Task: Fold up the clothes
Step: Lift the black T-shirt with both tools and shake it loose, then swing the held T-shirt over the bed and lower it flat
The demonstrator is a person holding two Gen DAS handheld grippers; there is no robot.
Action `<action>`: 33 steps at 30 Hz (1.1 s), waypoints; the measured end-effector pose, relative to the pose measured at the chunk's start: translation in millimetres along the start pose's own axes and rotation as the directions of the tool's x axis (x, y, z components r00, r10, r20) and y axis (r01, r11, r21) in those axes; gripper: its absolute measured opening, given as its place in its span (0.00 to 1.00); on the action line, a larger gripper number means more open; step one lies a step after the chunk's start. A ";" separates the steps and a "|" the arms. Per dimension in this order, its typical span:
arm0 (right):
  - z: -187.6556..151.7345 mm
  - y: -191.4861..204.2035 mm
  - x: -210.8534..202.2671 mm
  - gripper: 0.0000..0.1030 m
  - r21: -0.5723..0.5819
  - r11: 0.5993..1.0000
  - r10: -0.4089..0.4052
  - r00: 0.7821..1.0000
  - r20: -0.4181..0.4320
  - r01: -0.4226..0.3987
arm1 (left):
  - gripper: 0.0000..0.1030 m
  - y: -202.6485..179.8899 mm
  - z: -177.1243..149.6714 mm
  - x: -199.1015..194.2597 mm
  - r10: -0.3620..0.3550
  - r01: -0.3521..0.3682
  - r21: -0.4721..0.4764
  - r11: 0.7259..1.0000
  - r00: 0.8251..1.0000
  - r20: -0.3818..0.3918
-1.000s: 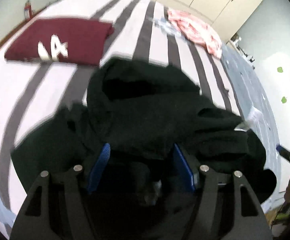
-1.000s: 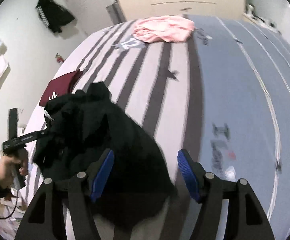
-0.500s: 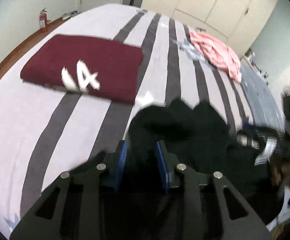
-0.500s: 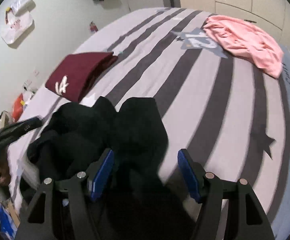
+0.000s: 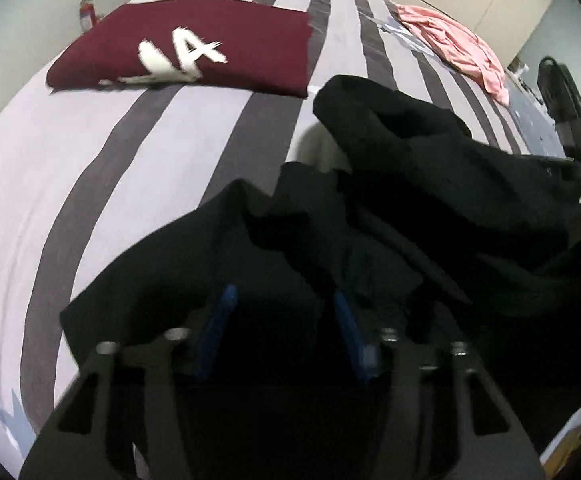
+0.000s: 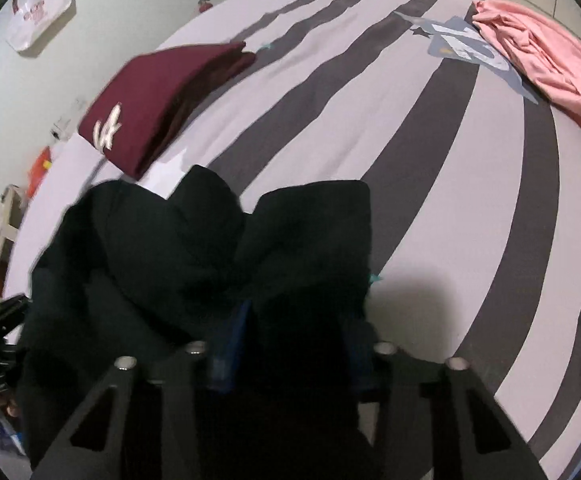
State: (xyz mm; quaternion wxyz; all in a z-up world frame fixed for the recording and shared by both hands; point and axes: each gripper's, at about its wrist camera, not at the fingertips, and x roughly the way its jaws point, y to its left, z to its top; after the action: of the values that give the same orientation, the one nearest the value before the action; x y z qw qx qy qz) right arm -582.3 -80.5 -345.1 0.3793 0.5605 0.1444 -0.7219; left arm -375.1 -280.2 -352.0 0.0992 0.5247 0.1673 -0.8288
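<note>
On the striped bed (image 5: 90,168), nearest us, the black garment (image 5: 410,184) lies crumpled; left gripper (image 5: 282,312) and right gripper (image 6: 294,332) are both closing, black cloth between their blue pads. Beyond it sits a folded maroon shirt (image 5: 218,40), farther off a pink garment (image 6: 546,60).

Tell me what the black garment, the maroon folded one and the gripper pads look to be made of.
Black garment: thick, matte knit, perhaps fleece or sweatshirt cotton; it bunches in heavy soft folds. Maroon garment: matte cotton-like jersey with a white print, lying flat. Gripper pads: blue, smooth, probably rubber or plastic; too blurred to say more.
</note>
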 end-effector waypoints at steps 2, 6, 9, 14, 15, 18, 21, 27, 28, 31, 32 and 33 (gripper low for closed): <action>1.0 -5.3 -1.8 0.13 0.034 0.999 0.003 1.000 0.014 -0.003 | 0.04 -1.8 3.8 2.7 -0.010 0.010 0.013 1.000 1.000 -0.003; -0.2 -20.0 -29.0 0.08 0.097 0.993 -0.075 0.992 0.102 0.065 | 0.02 -3.1 14.8 -10.5 0.001 -0.002 0.026 1.000 0.999 0.042; -4.0 -51.2 -65.6 0.08 0.207 0.970 -0.169 0.969 0.178 0.131 | 0.02 0.5 33.7 -37.2 0.045 -0.048 0.021 0.999 0.990 0.136; -34.3 -119.9 -131.9 0.07 0.406 0.883 -0.342 0.915 0.215 0.235 | 0.02 14.3 84.7 -68.8 0.148 -0.150 -0.007 0.989 0.958 0.246; -45.3 -135.4 -144.3 0.07 0.444 0.859 -0.374 0.905 0.202 0.256 | 0.02 16.3 97.7 -71.8 0.171 -0.177 0.000 0.984 0.950 0.261; -82.4 -182.5 -177.1 0.07 0.550 0.772 -0.464 0.874 0.143 0.320 | 0.02 15.1 126.8 -53.2 0.211 -0.217 0.000 0.976 0.952 0.221; -122.5 -220.1 -192.5 0.07 0.622 0.692 -0.508 0.859 0.059 0.366 | 0.02 6.1 140.9 -33.1 0.237 -0.241 0.010 0.970 0.960 0.148; -184.7 -227.1 -189.5 0.10 0.649 0.639 -0.511 0.859 -0.042 0.412 | 0.03 -24.2 139.3 -32.6 0.261 -0.262 -0.013 0.965 0.956 0.135; -189.7 -221.8 -192.4 0.11 0.653 0.644 -0.507 0.862 -0.027 0.399 | 0.04 -29.4 138.2 -36.0 0.246 -0.246 -0.016 0.969 0.958 0.150; -194.5 -200.0 -211.1 0.16 0.633 0.659 -0.549 0.835 0.035 0.406 | 0.23 -56.4 135.6 -51.7 0.187 -0.204 0.055 0.977 0.956 0.225; -193.1 -191.0 -220.4 0.18 0.617 0.664 -0.577 0.814 0.062 0.423 | 0.38 -69.6 135.9 -57.6 0.155 -0.184 0.097 0.978 0.954 0.256; -190.6 -183.1 -228.3 0.24 0.604 0.672 -0.593 0.800 0.093 0.428 | 0.55 -76.4 137.8 -58.8 0.134 -0.174 0.130 0.976 0.952 0.274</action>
State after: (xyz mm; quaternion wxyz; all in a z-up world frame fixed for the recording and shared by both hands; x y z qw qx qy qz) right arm -559.7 251.1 -237.8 -0.0033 0.4729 0.0259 -0.8807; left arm -491.1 -262.9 -231.4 0.1446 0.4275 0.0472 -0.8911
